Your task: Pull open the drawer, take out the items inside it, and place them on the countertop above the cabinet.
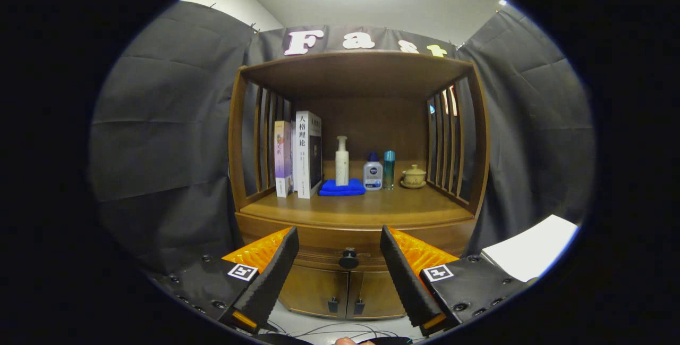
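On the countertop (366, 208), two books (298, 156) stood at the left edge, then a pump bottle (342, 160) on a blue cloth (341, 188), two small bottles (380, 171), and a lidded cup (414, 176) toward the right. The gripper (339, 241) hung wide open (nothing between its fingers), the closed drawer (340, 246) and its knob (348, 258) just beyond them.

Drawer (348, 246) front partly hidden behind gripper (339, 238) fingers, which stand apart either side of knob (348, 258); drawer shut, contents hidden. Lower cabinet doors (345, 292) partly masked by same fingers. Books (299, 156) left of pump bottle (342, 161): spine print too small to tell. Blue cloth (341, 187) under pump bottle, its middle covered by bottle base. White sheet (531, 252) right of cabinet cut off at view's edge. Cables (329, 329) on floor below cabinet, ends out of sight. Fingertip (348, 341) below cables, rest cut off.
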Motion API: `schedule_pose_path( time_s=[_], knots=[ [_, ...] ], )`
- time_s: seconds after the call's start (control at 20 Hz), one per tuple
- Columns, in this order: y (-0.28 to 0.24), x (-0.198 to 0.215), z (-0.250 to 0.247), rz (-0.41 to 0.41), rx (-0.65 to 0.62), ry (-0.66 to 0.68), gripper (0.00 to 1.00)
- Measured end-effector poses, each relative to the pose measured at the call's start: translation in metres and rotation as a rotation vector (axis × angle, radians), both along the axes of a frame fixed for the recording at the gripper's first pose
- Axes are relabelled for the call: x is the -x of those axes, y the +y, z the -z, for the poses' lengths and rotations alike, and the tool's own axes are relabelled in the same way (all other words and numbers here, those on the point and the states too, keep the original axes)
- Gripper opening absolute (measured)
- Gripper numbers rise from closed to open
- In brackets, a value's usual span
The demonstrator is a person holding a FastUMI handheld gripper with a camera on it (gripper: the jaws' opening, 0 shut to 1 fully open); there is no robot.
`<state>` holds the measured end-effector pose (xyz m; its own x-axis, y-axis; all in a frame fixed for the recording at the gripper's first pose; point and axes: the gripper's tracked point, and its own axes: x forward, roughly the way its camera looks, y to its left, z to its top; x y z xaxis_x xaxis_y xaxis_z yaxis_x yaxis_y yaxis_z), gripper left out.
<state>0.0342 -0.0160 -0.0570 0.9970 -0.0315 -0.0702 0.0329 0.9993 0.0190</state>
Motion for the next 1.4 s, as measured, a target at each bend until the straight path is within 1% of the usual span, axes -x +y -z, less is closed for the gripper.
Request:
schedule_pose_path(
  time_s=[0.3,0.45,0.6,0.85,1.3,1.4],
  knots=[
    [-0.018,-0.029,0.042,0.029,-0.011,0.049,0.97],
    [-0.024,-0.049,0.067,0.032,-0.033,0.095,0.97],
    [-0.03,-0.067,0.091,0.049,-0.017,0.14,0.97],
    [-0.028,-0.093,0.121,0.051,-0.045,0.196,0.97],
    [-0.026,-0.131,0.155,0.054,-0.058,0.261,0.97],
    [-0.031,-0.135,0.154,0.085,-0.039,0.26,0.95]
  ],
)
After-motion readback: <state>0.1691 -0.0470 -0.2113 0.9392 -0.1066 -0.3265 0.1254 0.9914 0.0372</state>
